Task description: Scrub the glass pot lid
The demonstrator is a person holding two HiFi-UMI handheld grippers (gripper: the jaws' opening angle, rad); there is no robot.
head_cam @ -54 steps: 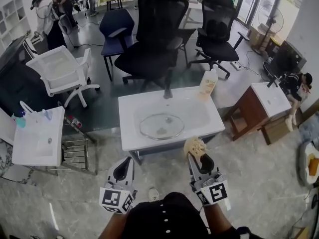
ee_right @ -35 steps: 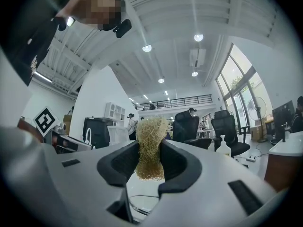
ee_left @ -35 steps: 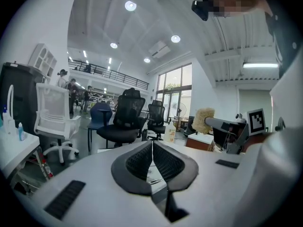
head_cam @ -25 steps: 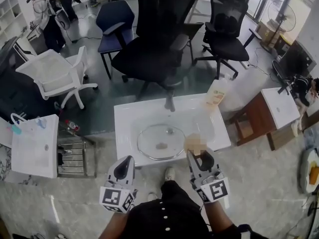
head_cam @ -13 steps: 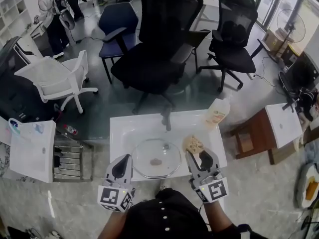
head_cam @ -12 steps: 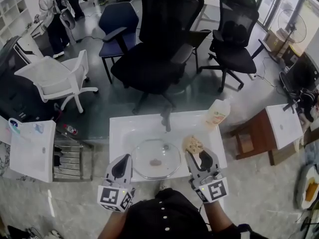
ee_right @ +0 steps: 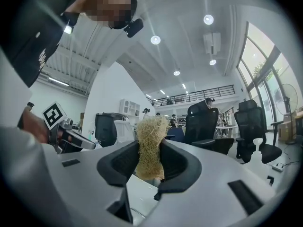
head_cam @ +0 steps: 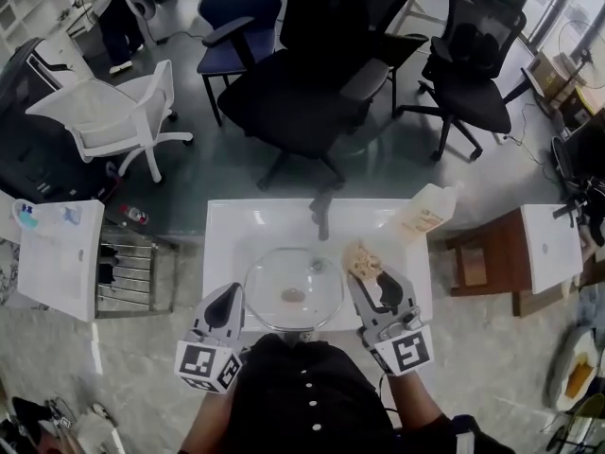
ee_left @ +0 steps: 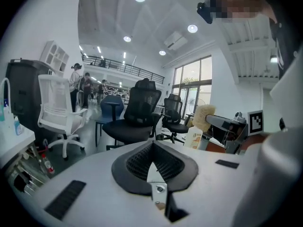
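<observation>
Head view: white sink [head_cam: 227,227] at centre, dark faucet [head_cam: 322,218] at its back edge. The glass lid [head_cam: 293,291] lies flat in the basin, knob up, in front of the faucet. A bottle [head_cam: 425,214] stands at the sink's back right corner. The left gripper [head_cam: 232,294] is at the lid's front left rim, fingers pressed together, nothing in them. The right gripper [head_cam: 371,280] is at the lid's right side, pinching a tan scrubber [head_cam: 362,261]. The scrubber sits just beside the lid's right rim; contact with the glass can't be told. Behind the sink are a black chair [head_cam: 317,83], a white chair [head_cam: 109,112] to the left and a blue chair [head_cam: 236,8] further back. A second sink [head_cam: 57,263] stands on the left.

Left gripper view: the left gripper [ee_left: 152,150] has both jaws shut tight against each other, empty. Past them are the black chair, the white chair at left and the bottle at right. The right gripper with the scrubber shows at the right edge, well apart.

Right gripper view: the right gripper [ee_right: 150,151] has its jaws clamped on the scrubber's middle, its fibres squeezed in at the waist, its top sticking up above the pads. A white sink surface shows below the jaws. The left gripper with its marker cube shows at the left edge. The lid can't be made out here.
</observation>
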